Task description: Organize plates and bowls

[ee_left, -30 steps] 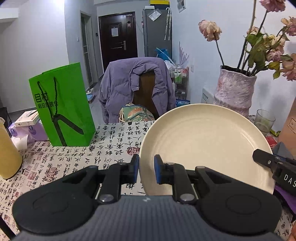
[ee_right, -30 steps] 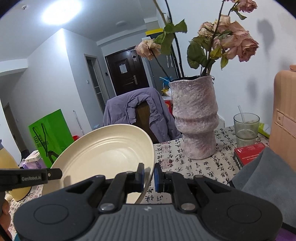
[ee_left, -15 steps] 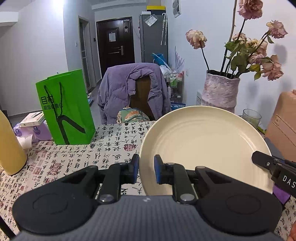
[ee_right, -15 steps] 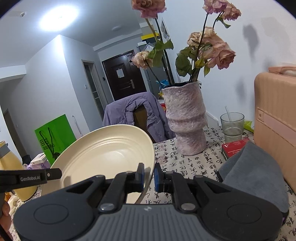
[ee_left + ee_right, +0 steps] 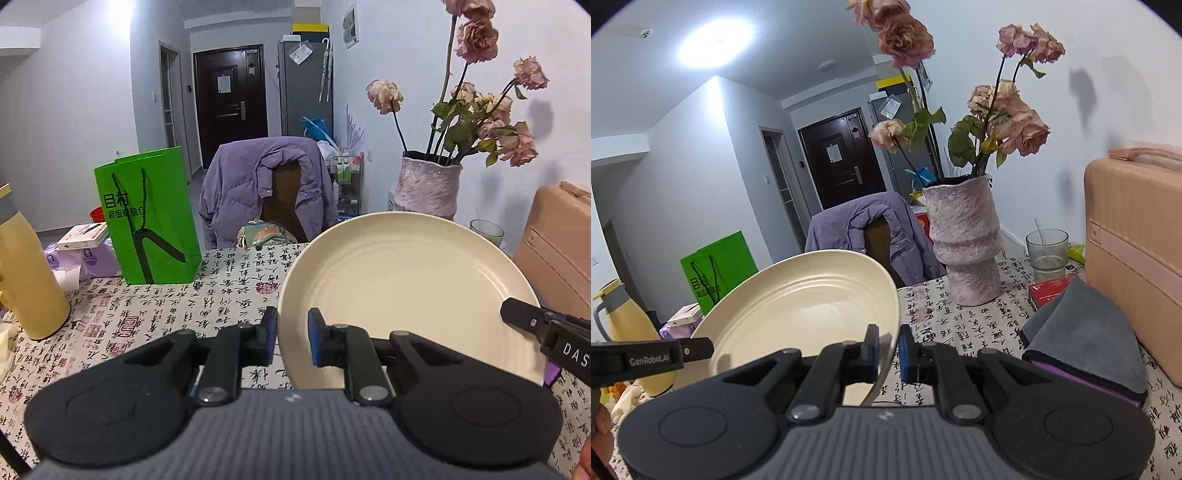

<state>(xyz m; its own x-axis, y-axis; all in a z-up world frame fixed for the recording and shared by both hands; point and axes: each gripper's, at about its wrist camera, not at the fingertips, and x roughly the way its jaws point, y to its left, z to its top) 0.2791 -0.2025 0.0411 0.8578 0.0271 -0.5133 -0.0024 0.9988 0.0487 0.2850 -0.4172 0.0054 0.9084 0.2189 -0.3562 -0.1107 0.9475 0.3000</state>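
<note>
Hiding the glass [image 5: 487, 229], the plate [image 5: 406, 295] stands tilted.

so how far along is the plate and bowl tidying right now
Nothing looks put away yet: no stack or bowls are in view. In hand: the cream plate, tilted above the table, its rim between the jaws of both the left gripper and right gripper. Setting it down and everything else remains.
</note>
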